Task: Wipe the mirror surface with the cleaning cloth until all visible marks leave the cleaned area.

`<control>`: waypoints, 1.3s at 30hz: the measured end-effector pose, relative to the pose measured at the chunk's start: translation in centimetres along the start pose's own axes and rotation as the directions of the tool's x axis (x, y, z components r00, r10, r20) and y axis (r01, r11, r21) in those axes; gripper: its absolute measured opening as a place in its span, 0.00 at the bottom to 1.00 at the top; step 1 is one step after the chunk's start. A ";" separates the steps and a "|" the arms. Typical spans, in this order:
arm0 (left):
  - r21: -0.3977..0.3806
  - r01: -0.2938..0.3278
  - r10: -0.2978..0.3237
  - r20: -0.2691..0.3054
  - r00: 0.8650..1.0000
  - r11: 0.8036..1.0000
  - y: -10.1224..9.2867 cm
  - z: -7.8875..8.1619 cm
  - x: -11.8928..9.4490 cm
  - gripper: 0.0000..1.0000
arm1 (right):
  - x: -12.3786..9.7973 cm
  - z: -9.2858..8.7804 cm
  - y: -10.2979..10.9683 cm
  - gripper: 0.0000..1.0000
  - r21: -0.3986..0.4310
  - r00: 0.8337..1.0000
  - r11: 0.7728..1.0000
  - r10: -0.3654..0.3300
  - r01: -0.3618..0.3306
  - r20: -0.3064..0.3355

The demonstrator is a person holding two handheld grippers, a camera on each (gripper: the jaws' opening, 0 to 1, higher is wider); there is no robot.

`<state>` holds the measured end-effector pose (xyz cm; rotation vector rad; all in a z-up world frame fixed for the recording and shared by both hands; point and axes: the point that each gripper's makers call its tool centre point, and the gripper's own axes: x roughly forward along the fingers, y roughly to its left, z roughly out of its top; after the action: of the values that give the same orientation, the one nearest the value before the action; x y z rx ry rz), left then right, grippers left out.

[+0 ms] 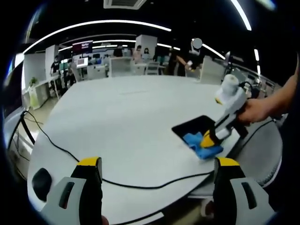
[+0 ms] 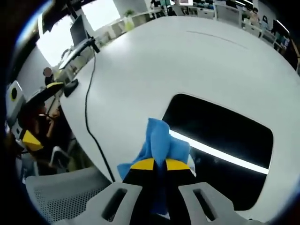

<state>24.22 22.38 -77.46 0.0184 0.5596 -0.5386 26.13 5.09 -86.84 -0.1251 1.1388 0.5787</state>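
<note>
Jaws of the right gripper [image 2: 158, 165], yellow-tipped, are clamped on the crumpled blue cleaning cloth [image 2: 159, 140], which is pressed to the near edge of the mirror [image 2: 225, 136], a dark glossy rounded rectangle at lower right of the right gripper view. Jaws of the left gripper [image 1: 157, 166] are held wide apart above the smooth white counter [image 1: 126, 117], crossed by a thin black cable [image 1: 140, 185].

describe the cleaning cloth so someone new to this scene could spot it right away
On the big white table lies a dark mirror. At its near edge, the right gripper pinches the cloth, the only bright blue, crumpled, soft thing there.
</note>
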 end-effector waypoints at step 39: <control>-0.030 0.022 -0.023 -0.040 0.999 0.999 -1.3 -1.5 0.4 1.00 | 2.6 6.9 -2.9 0.01 -0.116 0.999 0.993 -0.012 0.015 0.030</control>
<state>23.12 21.35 -78.83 -0.0052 0.6078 -0.5527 33.94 6.23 -86.72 -0.2241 1.0754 0.6335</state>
